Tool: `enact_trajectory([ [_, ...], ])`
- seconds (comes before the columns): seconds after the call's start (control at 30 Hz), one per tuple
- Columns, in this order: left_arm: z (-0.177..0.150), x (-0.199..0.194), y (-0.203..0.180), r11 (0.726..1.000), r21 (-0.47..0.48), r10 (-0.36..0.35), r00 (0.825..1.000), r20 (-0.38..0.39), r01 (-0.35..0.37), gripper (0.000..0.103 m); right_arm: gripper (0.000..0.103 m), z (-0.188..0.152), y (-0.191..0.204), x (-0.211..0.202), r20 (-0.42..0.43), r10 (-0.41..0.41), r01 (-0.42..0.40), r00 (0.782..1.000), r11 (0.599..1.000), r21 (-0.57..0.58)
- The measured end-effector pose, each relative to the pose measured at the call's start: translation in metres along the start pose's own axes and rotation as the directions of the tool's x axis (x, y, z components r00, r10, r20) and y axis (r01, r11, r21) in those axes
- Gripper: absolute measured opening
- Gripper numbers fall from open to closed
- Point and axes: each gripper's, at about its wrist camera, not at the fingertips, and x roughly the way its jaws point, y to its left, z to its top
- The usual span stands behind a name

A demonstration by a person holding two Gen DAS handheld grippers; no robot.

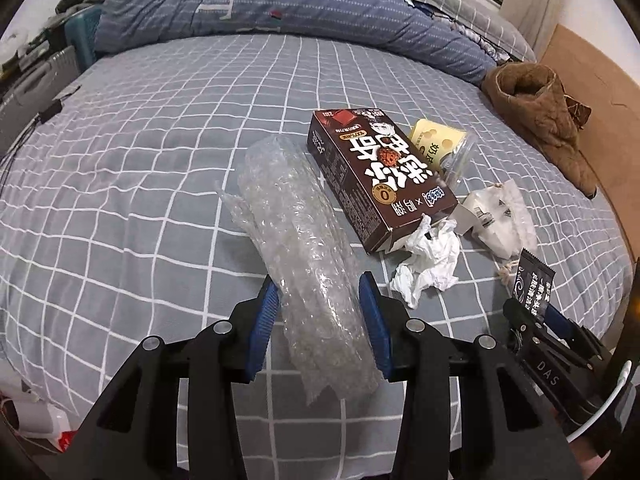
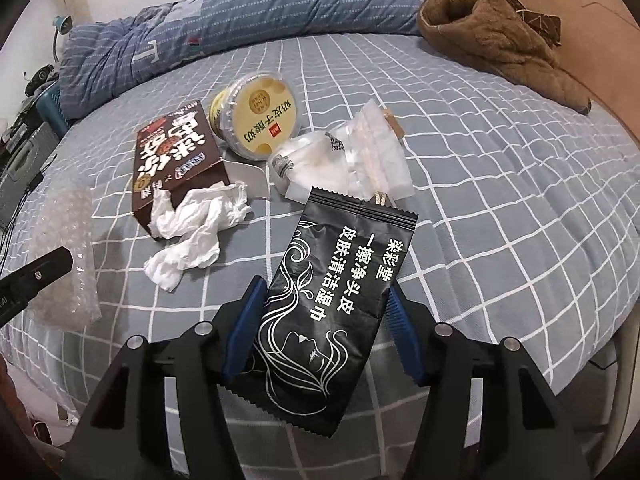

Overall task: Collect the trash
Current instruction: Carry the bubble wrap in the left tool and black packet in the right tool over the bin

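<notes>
My left gripper (image 1: 318, 284) is shut on a roll of clear bubble wrap (image 1: 298, 232) that reaches forward over the bed. My right gripper (image 2: 326, 292) is shut on a black wet-wipe packet (image 2: 332, 300); the packet also shows in the left wrist view (image 1: 532, 280). On the bed lie a brown snack box (image 1: 376, 172), a crumpled white tissue (image 1: 430, 258), a yellow-lidded tub (image 2: 258, 114) and a clear plastic bag (image 2: 356, 160). The bubble wrap also shows at the left of the right wrist view (image 2: 64, 256).
The bed has a grey checked sheet (image 1: 140, 160). A blue quilt (image 1: 280, 4) is bunched at the far side. A brown fleece garment (image 1: 548, 120) lies at the right by a wooden board. Clutter and cables sit off the bed's left edge (image 1: 36, 64).
</notes>
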Motion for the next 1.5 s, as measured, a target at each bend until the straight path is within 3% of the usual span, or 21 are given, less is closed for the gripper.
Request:
enact_trajectory([
  [0.9, -0.038, -0.079, -0.007, 0.999, 0.045, 0.02, 0.999, 0.042, -0.022, 0.041, 0.057, -0.024, 0.019, -0.092, 0.069, 0.056, -0.05, 0.996, 0.995, -0.081],
  [1.5, -0.074, -0.111, -0.007, 0.998, 0.063, 0.017, 0.999, 0.046, -0.02, 0.04, 0.057, -0.048, 0.03, -0.137, 0.101, 0.077, -0.064, 0.992, 0.989, -0.13],
])
